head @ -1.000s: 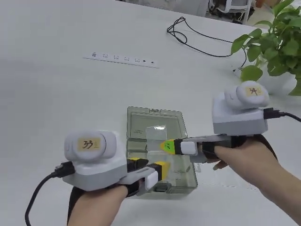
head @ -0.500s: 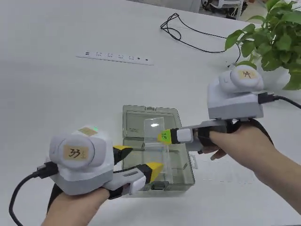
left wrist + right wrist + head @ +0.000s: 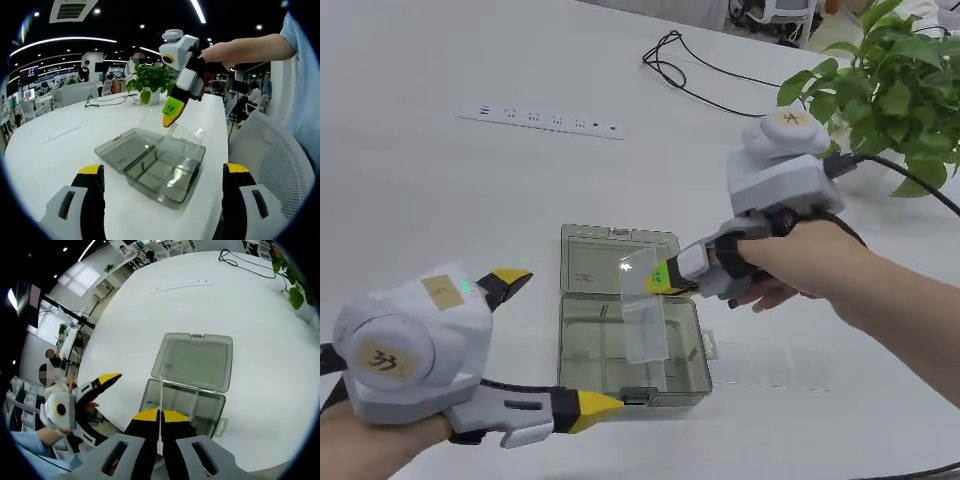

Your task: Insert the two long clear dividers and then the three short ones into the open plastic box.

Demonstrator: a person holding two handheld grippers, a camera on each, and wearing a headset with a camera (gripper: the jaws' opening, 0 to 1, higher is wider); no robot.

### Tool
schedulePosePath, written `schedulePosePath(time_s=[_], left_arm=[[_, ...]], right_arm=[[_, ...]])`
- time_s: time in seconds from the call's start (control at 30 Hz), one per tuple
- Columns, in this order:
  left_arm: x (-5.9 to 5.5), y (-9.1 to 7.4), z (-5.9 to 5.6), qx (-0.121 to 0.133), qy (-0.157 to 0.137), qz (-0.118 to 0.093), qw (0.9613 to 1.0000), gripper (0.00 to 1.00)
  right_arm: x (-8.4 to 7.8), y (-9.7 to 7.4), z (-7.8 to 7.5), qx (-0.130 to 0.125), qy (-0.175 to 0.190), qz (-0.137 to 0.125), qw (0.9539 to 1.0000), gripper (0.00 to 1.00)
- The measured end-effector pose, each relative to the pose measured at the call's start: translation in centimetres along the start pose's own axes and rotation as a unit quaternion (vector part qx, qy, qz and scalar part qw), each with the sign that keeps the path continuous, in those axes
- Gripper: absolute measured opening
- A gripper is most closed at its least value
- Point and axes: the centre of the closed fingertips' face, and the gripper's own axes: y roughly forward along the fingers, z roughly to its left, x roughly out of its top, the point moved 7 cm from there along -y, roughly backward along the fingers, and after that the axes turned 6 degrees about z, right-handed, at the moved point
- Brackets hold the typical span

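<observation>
One clear flat plastic divider [image 3: 642,312] hangs edge-down from your right gripper [image 3: 660,278] over the tray of the open smoky-grey plastic box [image 3: 605,260]. I judge you hold it this way so it can slide down into the wall slots, and those jaws are pinched together on its upper corner. Your left gripper [image 3: 567,340] hovers by the box's left side, jaws spread wide and holding nothing, probably to leave the other room.

Divider [image 3: 643,318] over box [image 3: 584,345], power strip [image 3: 540,120] behind
</observation>
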Motion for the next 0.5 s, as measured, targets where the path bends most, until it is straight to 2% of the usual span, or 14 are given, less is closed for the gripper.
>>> schedulePosePath(time_s=[0.03, 0.07, 0.17, 0.23, 0.27, 0.3, 0.33, 0.4, 0.47, 0.5], left_arm=[[-0.3, -0.1, 0.0, 0.0, 0.01, 0.009, 0.9999, 1.0], [-0.4, -0.1, 0.0, 0.0, 0.014, 0.011, 0.9998, 1.0], [-0.8, -0.2, 0.1, 0.001, 0.013, 0.016, 0.9998, 1.0], [-1.0, -0.3, 0.0, 0.003, 0.011, 0.018, 0.9998, 1.0], [-1.1, -0.4, -0.2, 0.004, 0.008, 0.017, 0.9998, 1.0], [-1.1, -0.4, -0.2, 0.004, 0.006, 0.015, 0.9999, 1.0], [-1.3, -0.4, -0.4, 0.004, 0.003, 0.016, 0.9999, 1.0], [-1.5, -0.4, -0.6, 0.004, 0.001, 0.016, 0.9999, 1.0], [-1.7, -0.4, -0.7, 0.004, -0.002, 0.015, 0.9999, 1.0], [-1.8, -0.3, -0.8, 0.004, -0.002, 0.016, 0.9999, 1.0]], right_arm=[[-0.2, 0.2, 0.1, -0.002, 0.019, 0.019, 0.9996, 0.01], [-0.2, 0.4, 0.1, 0.001, 0.022, 0.031, 0.9993, 0.01], [0.9, 1.1, -0.4, -0.008, 0.047, 0.052, 0.9975, 0.01], [1.1, 1.4, -0.4, -0.011, 0.062, 0.068, 0.9957, 0.01], [1.7, 1.7, -0.7, -0.009, 0.07, 0.07, 0.995, 0.01], [1.8, 1.8, -0.7, -0.007, 0.074, 0.071, 0.9947, 0.01], [1.6, 1.9, -0.3, -0.004, 0.088, 0.082, 0.9928, 0.01], [1.7, 2.4, -0.6, -0.016, 0.096, 0.094, 0.9907, 0.01], [1.7, 2.7, -0.6, -0.021, 0.095, 0.09, 0.9912, 0.01], [1.4, 2.8, -0.7, -0.023, 0.109, 0.1, 0.9887, 0.01]])
